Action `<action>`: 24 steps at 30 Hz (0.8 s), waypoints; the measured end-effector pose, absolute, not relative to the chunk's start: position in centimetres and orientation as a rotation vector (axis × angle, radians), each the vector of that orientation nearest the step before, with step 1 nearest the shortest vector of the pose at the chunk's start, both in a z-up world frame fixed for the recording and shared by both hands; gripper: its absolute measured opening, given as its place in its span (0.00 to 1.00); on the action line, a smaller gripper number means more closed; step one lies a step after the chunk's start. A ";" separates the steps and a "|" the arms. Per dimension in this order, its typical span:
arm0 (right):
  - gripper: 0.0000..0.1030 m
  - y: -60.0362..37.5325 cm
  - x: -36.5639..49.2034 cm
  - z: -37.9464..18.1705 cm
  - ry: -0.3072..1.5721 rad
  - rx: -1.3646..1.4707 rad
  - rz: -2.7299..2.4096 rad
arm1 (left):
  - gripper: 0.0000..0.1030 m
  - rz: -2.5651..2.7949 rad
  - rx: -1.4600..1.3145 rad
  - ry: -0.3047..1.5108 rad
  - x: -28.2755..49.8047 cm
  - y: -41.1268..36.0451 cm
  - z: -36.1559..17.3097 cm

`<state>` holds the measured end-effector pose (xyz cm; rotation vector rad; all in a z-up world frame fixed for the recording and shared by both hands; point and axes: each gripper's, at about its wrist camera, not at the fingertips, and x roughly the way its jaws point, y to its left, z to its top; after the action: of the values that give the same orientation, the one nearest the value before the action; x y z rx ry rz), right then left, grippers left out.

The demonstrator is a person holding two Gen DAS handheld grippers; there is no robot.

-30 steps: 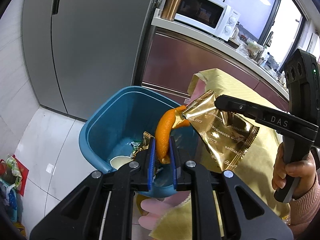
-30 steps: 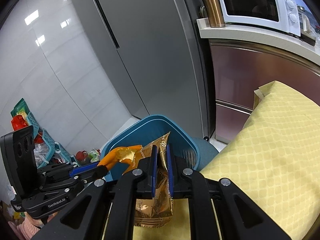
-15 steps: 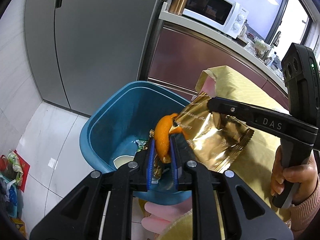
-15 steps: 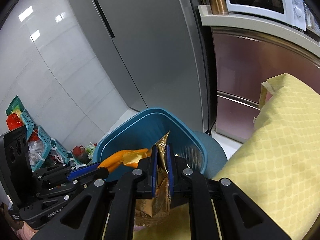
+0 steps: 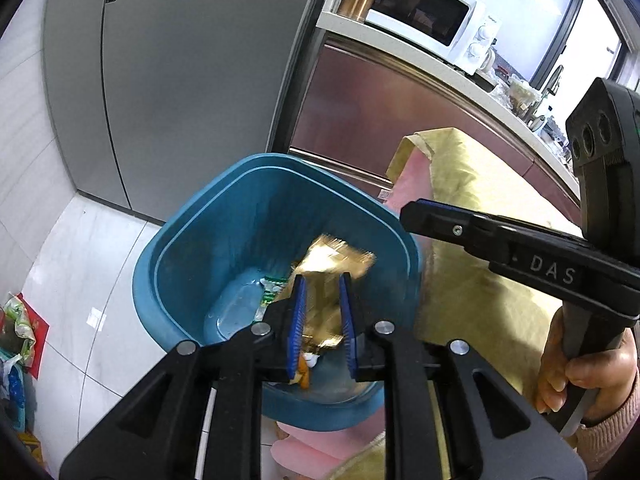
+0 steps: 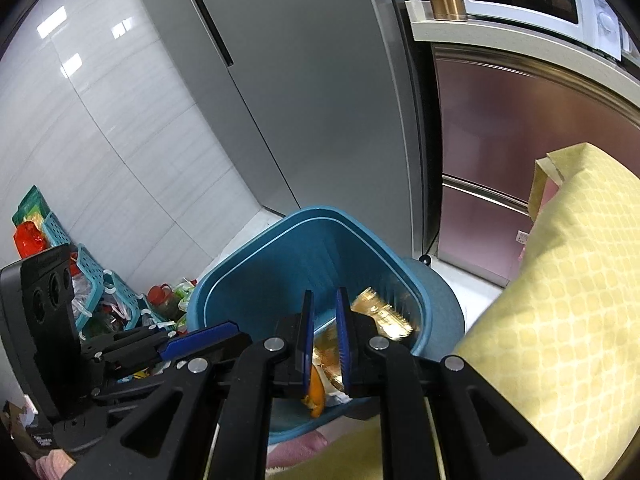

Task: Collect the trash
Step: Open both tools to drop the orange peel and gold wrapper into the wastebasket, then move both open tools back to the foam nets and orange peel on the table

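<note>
A blue trash bin (image 5: 192, 224) (image 6: 248, 264) stands on the floor below both grippers. A gold foil wrapper (image 5: 336, 256) (image 6: 380, 312), blurred, is loose inside the bin. An orange peel (image 5: 304, 376) (image 6: 316, 392) lies low in the bin among other scraps. My left gripper (image 5: 322, 280) hangs over the bin, its jaws a little apart with nothing pinched between them. My right gripper (image 6: 324, 293) is beside it over the bin's right rim, also slightly open and holding nothing; the wrapper shows through the gap, below the pads.
A table with a yellow cloth (image 5: 480, 200) (image 6: 580, 280) borders the bin on the right. A grey fridge (image 5: 180, 80) stands behind, a counter with a microwave (image 5: 432, 20) beyond. Baskets of clutter (image 6: 92, 280) sit on the floor at left. A hand (image 5: 580, 368) holds the right gripper's grip.
The left jaws let go of the orange peel and the right jaws let go of the gold wrapper; both pieces dropped into the bin. Both grippers sank closer to the bin.
</note>
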<state>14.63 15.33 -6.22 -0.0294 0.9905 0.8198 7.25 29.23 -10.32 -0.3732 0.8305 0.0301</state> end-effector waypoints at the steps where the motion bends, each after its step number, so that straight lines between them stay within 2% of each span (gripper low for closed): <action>1: 0.10 15.0 14.5 -6.1 0.988 -0.029 0.821 | 0.16 0.027 -0.375 0.827 7.2 29.2 -10.3; 5: 0.12 13.6 14.1 -5.7 0.981 -0.018 0.832 | 0.16 0.004 -0.376 0.804 6.7 28.7 -9.6; 8: 0.17 12.2 13.2 -4.7 0.954 -0.021 0.840 | 0.16 -0.020 -0.371 0.785 6.2 28.2 -8.9; 11: 0.22 10.5 12.1 -3.6 0.923 -0.024 0.845 | 0.24 -0.052 -0.366 0.760 5.7 27.2 -8.0; 13: 0.28 9.0 11.3 -2.7 0.894 -0.022 0.845 | 0.25 -0.084 -0.359 0.749 5.4 26.2 -7.5; 18: 0.33 4.9 9.8 -0.8 0.834 -0.010 0.812 | 0.31 -0.174 -0.329 0.734 5.2 22.8 -6.6; 24: 0.34 -1.7 8.3 0.8 0.779 0.037 0.696 | 0.31 -0.305 -0.290 0.739 5.9 17.3 -5.8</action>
<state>8.33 -1.68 0.80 0.0370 0.7789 0.6958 5.91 17.28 -5.82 -0.2900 0.7392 -0.3047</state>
